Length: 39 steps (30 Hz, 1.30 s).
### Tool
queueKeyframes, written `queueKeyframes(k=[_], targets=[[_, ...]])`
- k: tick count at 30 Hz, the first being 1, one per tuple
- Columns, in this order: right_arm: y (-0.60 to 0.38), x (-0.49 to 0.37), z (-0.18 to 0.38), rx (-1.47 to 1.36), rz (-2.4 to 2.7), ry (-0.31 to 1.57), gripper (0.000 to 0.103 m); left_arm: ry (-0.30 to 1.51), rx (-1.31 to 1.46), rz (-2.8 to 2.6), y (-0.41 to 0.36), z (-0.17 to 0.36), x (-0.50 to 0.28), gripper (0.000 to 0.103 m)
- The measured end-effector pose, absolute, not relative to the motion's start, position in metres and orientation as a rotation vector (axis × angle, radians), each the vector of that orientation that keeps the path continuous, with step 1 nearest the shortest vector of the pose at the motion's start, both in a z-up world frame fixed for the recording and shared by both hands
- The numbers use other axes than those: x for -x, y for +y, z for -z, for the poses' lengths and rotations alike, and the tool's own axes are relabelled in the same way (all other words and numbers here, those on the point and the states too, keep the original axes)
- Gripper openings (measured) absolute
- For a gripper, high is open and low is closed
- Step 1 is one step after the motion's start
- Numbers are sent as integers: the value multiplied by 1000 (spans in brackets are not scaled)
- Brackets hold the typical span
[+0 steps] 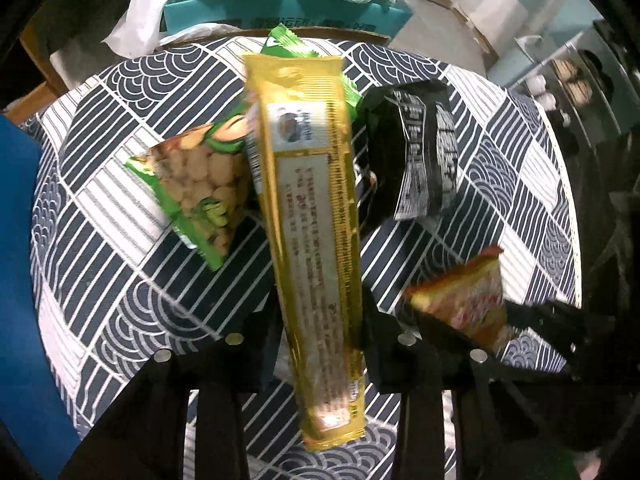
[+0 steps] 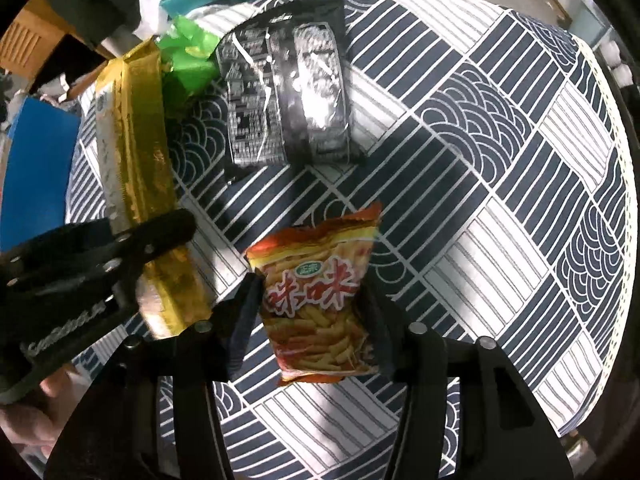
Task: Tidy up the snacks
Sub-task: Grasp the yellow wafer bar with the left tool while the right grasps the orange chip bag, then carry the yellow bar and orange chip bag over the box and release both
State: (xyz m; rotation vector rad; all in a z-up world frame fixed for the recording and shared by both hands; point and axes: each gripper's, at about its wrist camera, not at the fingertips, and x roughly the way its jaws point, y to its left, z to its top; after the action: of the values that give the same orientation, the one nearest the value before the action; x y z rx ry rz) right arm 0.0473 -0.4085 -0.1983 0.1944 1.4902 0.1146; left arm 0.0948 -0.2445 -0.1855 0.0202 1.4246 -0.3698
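Observation:
My left gripper (image 1: pixel 320 340) is shut on a long gold snack pack (image 1: pixel 310 216) and holds it above the round table; the same pack (image 2: pixel 136 168) and left gripper (image 2: pixel 132 248) show in the right wrist view. My right gripper (image 2: pixel 312 312) is shut on an orange chip bag (image 2: pixel 320 300), also seen at the right in the left wrist view (image 1: pixel 468 296). A green peanut bag (image 1: pixel 200 184) and a black snack bag (image 1: pixel 412 156) lie on the table; the black bag (image 2: pixel 288 96) also shows in the right wrist view.
The table has a navy-and-white patterned cloth (image 2: pixel 480 160). A teal box (image 1: pixel 280 16) with plastic bags stands behind it. A blue object (image 1: pixel 16 260) is at the left edge. The table's right edge (image 2: pixel 624 200) drops off.

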Motion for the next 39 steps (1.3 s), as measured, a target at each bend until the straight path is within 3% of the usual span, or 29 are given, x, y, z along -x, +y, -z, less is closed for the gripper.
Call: queueKeyframes(k=[4, 6, 10, 39], targets=[[-399, -46, 206, -115, -91, 1498, 59, 1430, -34, 397, -235, 182, -85, 33], [-397, -45, 206, -77, -76, 1487, 48, 1427, -47, 405, -231, 182, -79, 33], [-396, -43, 201, -82, -71, 1473, 40, 1407, -68, 402, -221, 179, -70, 32], [-320, -41, 74, -93, -192, 1189, 37, 1177, -88, 364, -141, 66, -47, 33]])
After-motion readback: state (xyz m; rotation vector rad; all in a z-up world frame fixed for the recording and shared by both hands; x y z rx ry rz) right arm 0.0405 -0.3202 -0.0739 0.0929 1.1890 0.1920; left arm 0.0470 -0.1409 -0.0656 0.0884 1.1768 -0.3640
